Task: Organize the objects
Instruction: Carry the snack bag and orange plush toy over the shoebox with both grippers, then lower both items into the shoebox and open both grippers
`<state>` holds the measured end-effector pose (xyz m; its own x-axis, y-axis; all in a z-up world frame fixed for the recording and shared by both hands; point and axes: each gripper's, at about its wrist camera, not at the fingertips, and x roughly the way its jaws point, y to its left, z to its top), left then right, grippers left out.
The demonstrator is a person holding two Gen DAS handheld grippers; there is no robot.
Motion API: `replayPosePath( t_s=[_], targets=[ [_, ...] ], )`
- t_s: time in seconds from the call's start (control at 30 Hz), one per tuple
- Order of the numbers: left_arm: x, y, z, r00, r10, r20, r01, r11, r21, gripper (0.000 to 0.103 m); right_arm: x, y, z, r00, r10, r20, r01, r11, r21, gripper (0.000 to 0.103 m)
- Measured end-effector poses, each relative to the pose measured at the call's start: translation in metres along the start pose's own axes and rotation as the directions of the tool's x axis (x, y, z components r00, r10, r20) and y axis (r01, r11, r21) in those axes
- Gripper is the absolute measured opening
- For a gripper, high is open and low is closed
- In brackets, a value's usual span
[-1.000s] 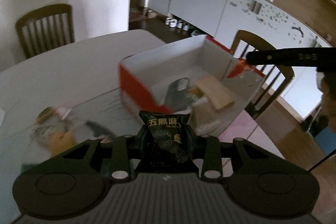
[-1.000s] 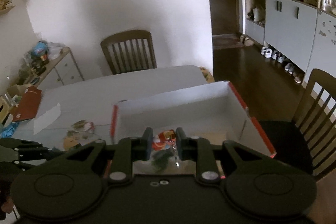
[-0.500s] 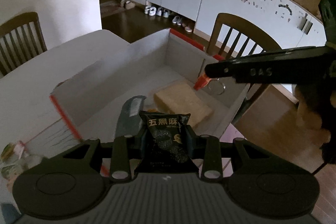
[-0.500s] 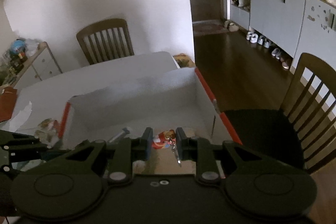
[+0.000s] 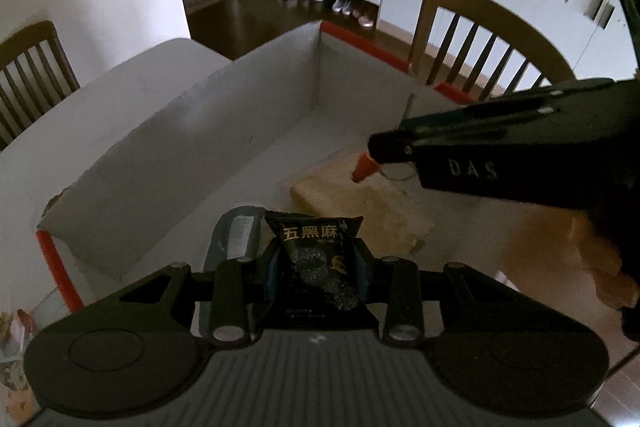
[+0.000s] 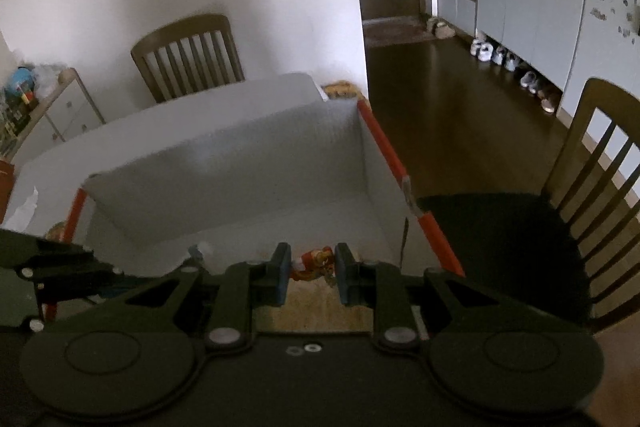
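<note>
Black gripper (image 5: 316,267), blue-padded fingers (image 6: 282,269), silver screws, "DAS" embossed.

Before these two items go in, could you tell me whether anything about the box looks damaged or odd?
Yes: the white cardboard box has a ragged, torn corner above its orange edging, and its orange rim is broken on the right side. The tan pad inside looks stained.

Counted over the table (image 6: 168,115):
One white box (image 5: 208,131) with orange rims, one black snack packet (image 5: 316,259), one orange keychain figure (image 6: 314,261), one tan block (image 5: 360,203), one grey pouch (image 5: 234,235), two wooden chairs (image 5: 472,27) (image 5: 28,67).
</note>
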<state>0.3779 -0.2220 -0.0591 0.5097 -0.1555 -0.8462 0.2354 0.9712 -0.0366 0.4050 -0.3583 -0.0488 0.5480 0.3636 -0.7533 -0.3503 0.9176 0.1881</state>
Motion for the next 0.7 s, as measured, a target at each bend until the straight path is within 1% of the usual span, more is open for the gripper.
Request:
replayPosePath(
  t_s=[0.17, 0.33, 0.43, 0.57, 0.63, 0.7],
  targets=[
    [0.015, 0.006, 0.004, 0.999, 0.002, -0.034, -0.002, 1.000, 0.000, 0.034, 0.002, -0.001, -0.008, 0.999, -0.004, -0.040, 0.004, 1.000, -0.005, 0.022],
    [0.026, 0.009, 0.005, 0.998, 0.002, -0.062, -0.001, 1.000, 0.002, 0.035, 0.001, 0.003, -0.018, 0.997, -0.018, -0.077, 0.015, 0.999, -0.043, 0.023],
    [0.030, 0.009, 0.004, 0.997, -0.002, -0.074, 0.002, 1.000, 0.005, 0.036, -0.001, 0.005, -0.019, 0.997, -0.018, -0.070, 0.014, 0.998, -0.062, 0.023],
    [0.032, 0.009, 0.003, 0.997, -0.002, -0.079, 0.002, 1.000, 0.006, 0.037, -0.004, 0.005, -0.016, 0.997, -0.006, -0.072, 0.001, 0.998, -0.058, 0.024],
    [0.032, 0.008, 0.002, 0.997, -0.001, -0.076, 0.002, 1.000, 0.008, 0.041, -0.007, 0.005, -0.015, 0.997, 0.002, -0.072, -0.006, 0.999, -0.052, 0.024],
    [0.029, 0.008, 0.001, 0.998, 0.000, -0.066, 0.000, 1.000, -0.001, 0.058, -0.010, 0.002, -0.015, 0.997, 0.011, -0.074, -0.015, 0.999, -0.050, 0.025]
  ],
)
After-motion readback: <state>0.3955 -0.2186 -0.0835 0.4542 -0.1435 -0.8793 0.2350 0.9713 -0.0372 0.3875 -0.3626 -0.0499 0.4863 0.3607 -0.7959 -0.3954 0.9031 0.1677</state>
